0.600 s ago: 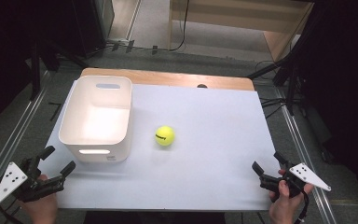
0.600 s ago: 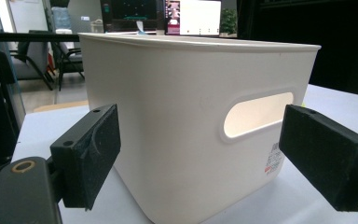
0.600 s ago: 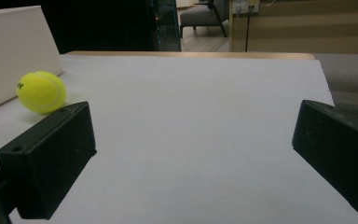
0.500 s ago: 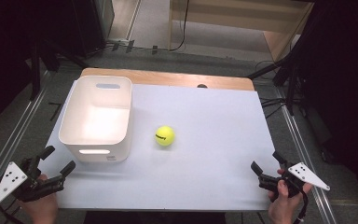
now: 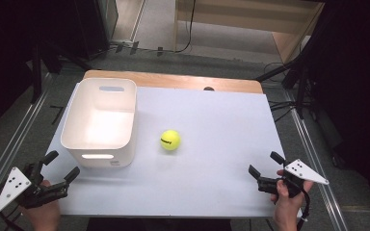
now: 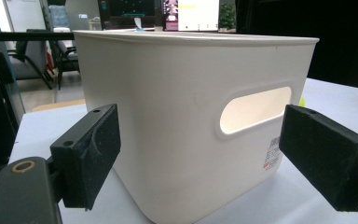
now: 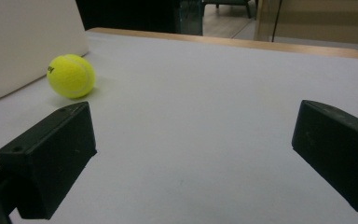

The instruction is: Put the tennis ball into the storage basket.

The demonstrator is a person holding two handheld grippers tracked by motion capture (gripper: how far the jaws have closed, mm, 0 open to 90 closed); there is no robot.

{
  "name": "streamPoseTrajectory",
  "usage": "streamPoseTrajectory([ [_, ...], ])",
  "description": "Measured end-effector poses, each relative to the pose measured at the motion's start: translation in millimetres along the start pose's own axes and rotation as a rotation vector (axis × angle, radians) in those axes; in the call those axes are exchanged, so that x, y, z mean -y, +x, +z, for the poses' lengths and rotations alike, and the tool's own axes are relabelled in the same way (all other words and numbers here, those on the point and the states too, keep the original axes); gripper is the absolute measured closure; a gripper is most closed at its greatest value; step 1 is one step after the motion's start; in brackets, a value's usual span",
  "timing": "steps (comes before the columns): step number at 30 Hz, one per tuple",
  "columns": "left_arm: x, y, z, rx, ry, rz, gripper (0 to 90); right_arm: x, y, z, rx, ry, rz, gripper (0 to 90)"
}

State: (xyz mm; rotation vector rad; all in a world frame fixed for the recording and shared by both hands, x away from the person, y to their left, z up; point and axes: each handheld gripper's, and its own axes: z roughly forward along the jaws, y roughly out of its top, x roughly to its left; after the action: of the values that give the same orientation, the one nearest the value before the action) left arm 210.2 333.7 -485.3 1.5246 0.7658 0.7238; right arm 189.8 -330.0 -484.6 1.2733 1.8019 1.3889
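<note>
Yellow ball [image 5: 170, 139], white bin [image 5: 99, 123]

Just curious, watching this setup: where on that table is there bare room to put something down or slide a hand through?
Most of the table is bare: the whole stretch right of the tennis ball, and the near strip between the left gripper and right gripper, both with jaws open. The tightest spot is the gap between the ball and the white bin.

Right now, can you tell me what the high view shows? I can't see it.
A yellow tennis ball lies beside a white bin on a pale table. The left tool and right tool wait open at the near corners.
</note>
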Motion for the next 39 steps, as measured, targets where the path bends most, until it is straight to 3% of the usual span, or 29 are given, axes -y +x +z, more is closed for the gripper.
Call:
streamPoseTrajectory([
  [9, -0.2, 0.2, 0.2, 0.002, 0.003, -0.004, 12.6, -15.1, 12.2, 22.4, -0.066, 0.047, -0.037, 0.0],
  [39, -0.2, 0.7, 0.2, 0.008, -0.004, -0.012, 12.5, -42.2, 47.9, 81.2, -0.149, 0.115, -0.112, 0.0],
])
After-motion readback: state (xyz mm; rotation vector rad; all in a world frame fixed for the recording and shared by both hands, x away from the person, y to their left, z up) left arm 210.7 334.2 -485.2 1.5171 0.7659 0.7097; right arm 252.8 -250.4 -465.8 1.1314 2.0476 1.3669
